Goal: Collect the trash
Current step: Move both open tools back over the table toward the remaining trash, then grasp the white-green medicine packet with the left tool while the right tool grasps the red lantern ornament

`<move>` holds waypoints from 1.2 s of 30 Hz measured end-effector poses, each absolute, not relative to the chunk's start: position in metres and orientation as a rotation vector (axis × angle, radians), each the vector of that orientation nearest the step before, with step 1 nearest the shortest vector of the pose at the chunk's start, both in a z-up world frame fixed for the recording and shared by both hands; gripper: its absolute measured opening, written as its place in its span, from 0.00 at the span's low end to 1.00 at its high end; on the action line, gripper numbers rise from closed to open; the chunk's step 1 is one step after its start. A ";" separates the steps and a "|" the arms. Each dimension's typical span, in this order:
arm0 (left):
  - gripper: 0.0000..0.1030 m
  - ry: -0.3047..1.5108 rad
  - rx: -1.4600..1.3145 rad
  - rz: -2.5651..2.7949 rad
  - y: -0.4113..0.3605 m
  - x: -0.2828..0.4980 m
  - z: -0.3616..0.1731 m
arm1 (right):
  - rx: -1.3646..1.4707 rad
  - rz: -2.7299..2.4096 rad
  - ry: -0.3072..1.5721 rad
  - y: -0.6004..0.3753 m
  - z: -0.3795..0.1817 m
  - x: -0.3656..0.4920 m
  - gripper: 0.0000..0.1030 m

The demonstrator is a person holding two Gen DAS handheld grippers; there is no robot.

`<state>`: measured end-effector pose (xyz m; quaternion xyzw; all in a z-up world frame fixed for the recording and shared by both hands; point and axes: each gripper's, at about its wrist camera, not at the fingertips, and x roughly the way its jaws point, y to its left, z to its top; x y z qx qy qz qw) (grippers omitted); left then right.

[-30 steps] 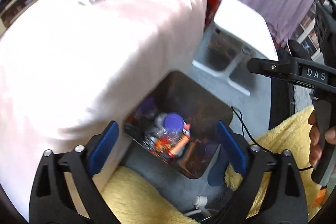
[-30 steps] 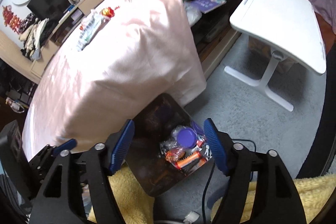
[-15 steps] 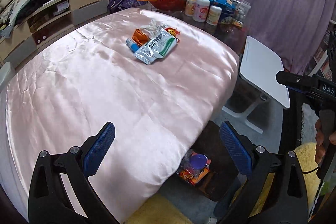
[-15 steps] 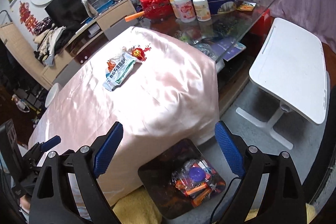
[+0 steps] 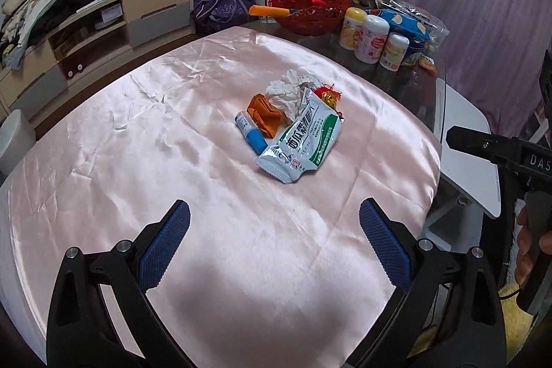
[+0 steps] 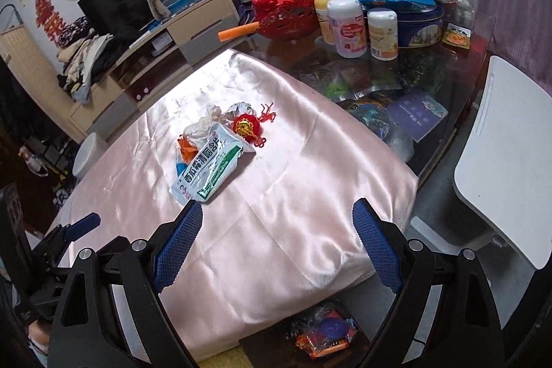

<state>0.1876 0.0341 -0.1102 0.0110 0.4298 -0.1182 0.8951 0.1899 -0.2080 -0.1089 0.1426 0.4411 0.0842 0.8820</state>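
Note:
A small heap of trash lies on the pink satin tablecloth (image 5: 172, 161): a white and green foil packet (image 5: 302, 143) (image 6: 210, 168), an orange wrapper (image 5: 264, 116), a blue and white tube (image 5: 251, 133), crumpled white tissue (image 5: 291, 87) and a red tasselled ornament (image 6: 246, 126). My left gripper (image 5: 274, 247) hovers open over the near cloth, well short of the heap. My right gripper (image 6: 276, 247) is also open and empty, its left finger near the packet's lower end. A dark bin (image 6: 262, 345) on the floor holds wrappers and a purple cap (image 6: 333, 328).
Beyond the cloth, the glass table carries bottles (image 6: 346, 26), a blue tin (image 6: 419, 26), snack bags and a red basket (image 5: 310, 6). A white side table (image 6: 510, 161) stands to the right. A TV cabinet (image 5: 103, 23) lines the far wall. A hand (image 5: 531, 250) grips the right tool.
Both grippers have risen from over the floor bin and swung up toward the tabletop, so the trash heap now sits ahead. The right jaws have spread wider.

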 end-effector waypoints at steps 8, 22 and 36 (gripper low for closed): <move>0.80 0.936 0.044 -0.272 0.014 0.242 -0.130 | 0.301 0.150 0.942 -0.206 -0.123 0.241 0.80; 0.69 1.022 0.076 -0.279 -0.008 0.297 -0.171 | 0.314 0.168 0.970 -0.205 -0.142 0.292 0.64; 0.24 1.013 0.014 -0.370 0.006 0.273 -0.158 | 0.317 0.264 1.005 -0.174 -0.161 0.320 0.50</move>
